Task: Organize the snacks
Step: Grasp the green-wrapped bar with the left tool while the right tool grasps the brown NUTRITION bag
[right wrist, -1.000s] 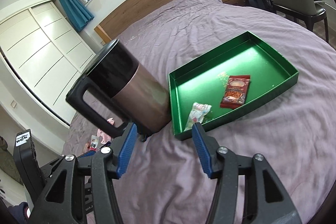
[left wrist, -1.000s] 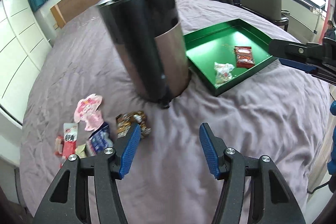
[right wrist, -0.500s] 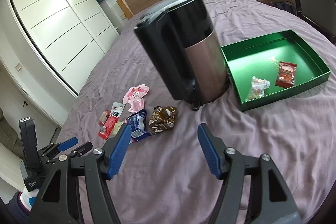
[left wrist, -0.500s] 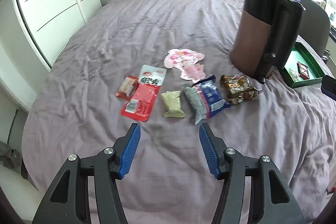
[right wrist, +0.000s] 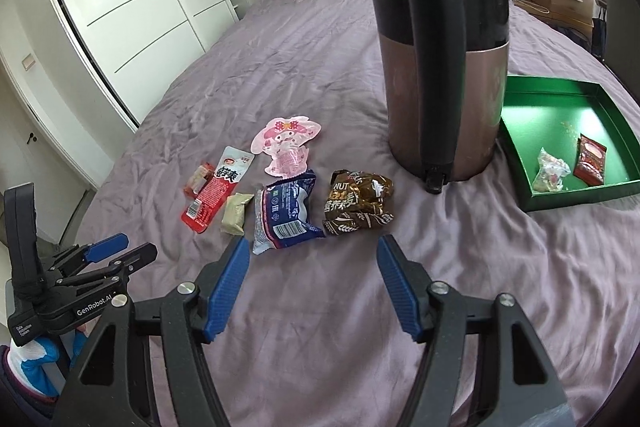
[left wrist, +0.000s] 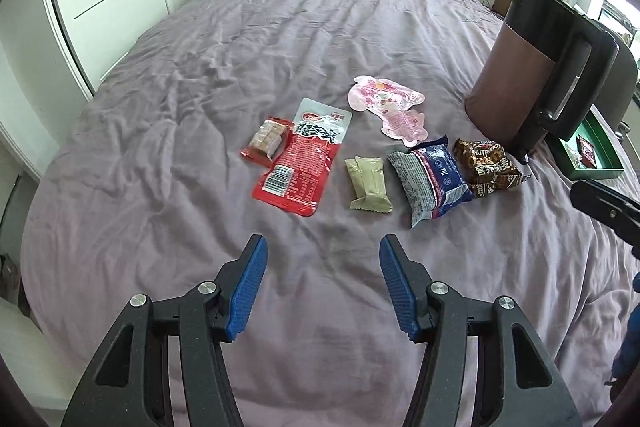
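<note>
Bed (left wrist: pixel 280 39) is soft, wrinkled purple sheet, so anything pressed down sinks and packets slide instead of seating between the pads. Biggest hazard: kettle (right wrist: pixel 440 75) stands upright between the snack cluster and the green tray (right wrist: pixel 624 131), right on the transfer path; a carried packet or a swinging tool could clip the handle and tip it on the soft bed, probably onto the tray. Tray already holds a red packet (right wrist: pixel 589 159) and a clear candy bag (right wrist: pixel 552 171); its near wall is low, so a low release could hit the rim and drop short. Six snacks wait on the sheet: pink character pouch (right wrist: pixel 286 143), long red packet (right wrist: pixel 218 191), blue bag (right wrist: pixel 286 215), brown bag (right wrist: pixel 358 205), beige bar (right wrist: pixel 236 214), small red pack (right wrist: pixel 198 179). They touch or overlap (small red pack against long red, blue near beige), so a grab may drag a neighbour. Flat pouches lie flush: pinch may grab sheet too. Left tool (left wrist: pixel 320 281) wide, empty; right tool (right wrist: pixel 312 281) wide, empty, nearest the brown bag. Both hover close together, collision possible.
</note>
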A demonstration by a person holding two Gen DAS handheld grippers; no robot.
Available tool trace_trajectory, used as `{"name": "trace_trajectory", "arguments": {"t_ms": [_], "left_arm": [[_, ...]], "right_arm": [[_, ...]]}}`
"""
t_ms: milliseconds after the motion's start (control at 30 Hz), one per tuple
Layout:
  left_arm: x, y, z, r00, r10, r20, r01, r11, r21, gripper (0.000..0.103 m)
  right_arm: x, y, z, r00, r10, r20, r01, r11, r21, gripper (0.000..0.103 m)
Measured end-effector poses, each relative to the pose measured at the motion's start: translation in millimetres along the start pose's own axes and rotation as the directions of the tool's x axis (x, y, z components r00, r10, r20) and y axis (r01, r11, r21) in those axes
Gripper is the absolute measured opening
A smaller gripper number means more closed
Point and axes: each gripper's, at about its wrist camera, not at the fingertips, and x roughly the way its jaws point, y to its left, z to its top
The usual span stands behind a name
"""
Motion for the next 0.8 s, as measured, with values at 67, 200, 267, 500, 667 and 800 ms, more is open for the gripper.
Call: {"name": "trace_trajectory", "arguments": {"t_ms": [67, 200, 267, 500, 667, 800], "left_arm": [[11, -3, 3, 1.000, -0.024, -0.016, 0.024, 1.000, -0.004, 0.053], [30, -7, 12, 0.998, -0.059, -0.035, 0.058, 0.998, -0.013, 0.052], [39, -10, 17, 0.997, -0.063, -0.041, 0.063, 0.998, -0.001, 0.052], [68, -19, 34, 0.996, -0.052, -0.069, 0.053, 0.999, 0.005, 0.052], [91, -24, 40, 0.993, -0.045, -0.108, 0.045, 0.999, -0.002, 0.052], [107, -26, 42, 0.989, -0.051, -0.138, 0.049, 0.999, -0.016, 0.052]], "right_arm": [[13, 2, 2, 1.000, -0.017, -0.021, 0.017, 1.000, -0.008, 0.094], [37, 8, 9, 0.997, -0.068, -0.049, 0.066, 0.997, -0.041, 0.094], [47, 10, 13, 0.994, -0.094, -0.057, 0.091, 0.994, -0.057, 0.094], [80, 2, 26, 0.981, -0.163, -0.102, 0.159, 0.986, -0.051, 0.094], [105, -2, 33, 0.965, -0.217, -0.150, 0.208, 0.975, -0.073, 0.094], [121, -6, 35, 0.955, -0.235, -0.183, 0.223, 0.971, -0.084, 0.094]]}}
